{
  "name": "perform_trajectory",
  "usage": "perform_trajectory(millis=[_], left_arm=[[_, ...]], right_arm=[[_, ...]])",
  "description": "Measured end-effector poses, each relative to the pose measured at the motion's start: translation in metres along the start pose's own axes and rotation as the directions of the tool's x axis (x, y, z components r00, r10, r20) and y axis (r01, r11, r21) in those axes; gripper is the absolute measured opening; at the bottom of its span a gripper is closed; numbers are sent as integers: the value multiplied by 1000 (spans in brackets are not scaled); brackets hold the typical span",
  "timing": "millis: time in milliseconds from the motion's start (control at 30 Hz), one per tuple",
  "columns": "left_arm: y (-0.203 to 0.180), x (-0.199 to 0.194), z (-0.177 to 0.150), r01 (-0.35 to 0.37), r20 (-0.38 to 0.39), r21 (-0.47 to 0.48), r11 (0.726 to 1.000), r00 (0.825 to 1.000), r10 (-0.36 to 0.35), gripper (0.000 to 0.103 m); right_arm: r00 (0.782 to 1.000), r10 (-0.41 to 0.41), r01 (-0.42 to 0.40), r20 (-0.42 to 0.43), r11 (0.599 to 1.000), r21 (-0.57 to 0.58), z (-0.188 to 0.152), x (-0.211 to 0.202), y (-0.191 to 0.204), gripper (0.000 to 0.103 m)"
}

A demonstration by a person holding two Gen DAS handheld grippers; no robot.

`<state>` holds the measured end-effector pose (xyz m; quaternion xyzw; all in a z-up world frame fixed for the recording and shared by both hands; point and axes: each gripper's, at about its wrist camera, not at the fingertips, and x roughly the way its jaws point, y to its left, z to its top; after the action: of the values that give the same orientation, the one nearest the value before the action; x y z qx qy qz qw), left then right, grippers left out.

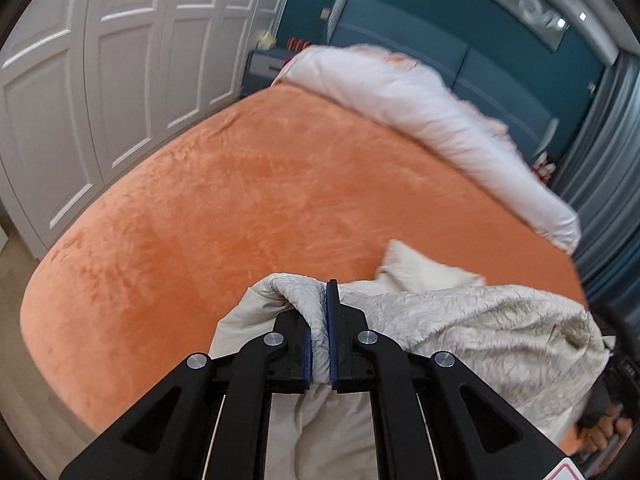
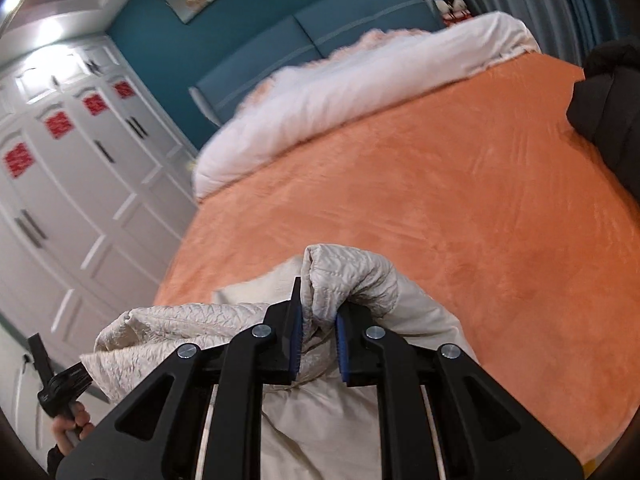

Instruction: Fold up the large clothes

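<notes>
A cream quilted garment with a crinkled shiny outer side (image 1: 480, 320) hangs between both grippers above the near edge of the orange bed. My left gripper (image 1: 320, 312) is shut on a bunched fold of it. My right gripper (image 2: 318, 312) is shut on another bunched fold of the same garment (image 2: 352, 276). The cloth stretches across between them and droops below the fingers. In the right wrist view the left gripper's black body (image 2: 52, 384) shows at the lower left, held by a hand.
The bed has an orange plush cover (image 1: 240, 184) and a white duvet rolled at its head (image 1: 420, 112). White wardrobe doors (image 1: 100, 80) stand along the left side. A blue headboard (image 2: 320, 40), grey curtains (image 1: 608, 152) and a dark garment (image 2: 612, 120) at the bed's right edge also show.
</notes>
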<state>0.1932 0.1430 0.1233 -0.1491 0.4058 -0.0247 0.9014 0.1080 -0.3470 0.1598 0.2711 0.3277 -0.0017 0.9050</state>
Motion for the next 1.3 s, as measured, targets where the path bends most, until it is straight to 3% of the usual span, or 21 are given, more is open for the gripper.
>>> perform_trajectory(millis=[233,400,500,667,833,1133,1233,1267,1300], left_arm=[[2,102,-14,-103,-130,32,994,986,106,6],[-7,136,-33,-148,-99,120,982,982,160,11],[-13,148,-44,-164,-63,164,973,982,176,11],[-6,160,-52,-123,-25,107,987,992,127,11],[-2,167,-55,-92,-16,78,993,995,94,11],[-8,170,-56,-109,-17,91,990,994,111,11],[-2,153,-42,-73,-61,78,994,995,78,14],[3,142,-36,-60,-72,58,997,995,64,16],[9,129,-30,-48,-69,25,999,996,49,31]], right_arm=[[988,-118,118,-99,993,1,-16,89,-24,14],[982,-133,138,-138,990,26,-33,123,-47,15],[985,-106,115,-140,992,60,-41,132,-59,15],[992,-70,80,-102,992,99,-53,139,-67,15],[995,-47,57,-83,991,119,-59,145,-74,16],[994,-34,47,-100,990,135,-58,148,-75,17],[986,-51,69,-159,992,109,-45,136,-68,24],[987,-39,58,-157,991,119,-39,119,-67,32],[990,-29,47,-135,990,132,-36,105,-68,55]])
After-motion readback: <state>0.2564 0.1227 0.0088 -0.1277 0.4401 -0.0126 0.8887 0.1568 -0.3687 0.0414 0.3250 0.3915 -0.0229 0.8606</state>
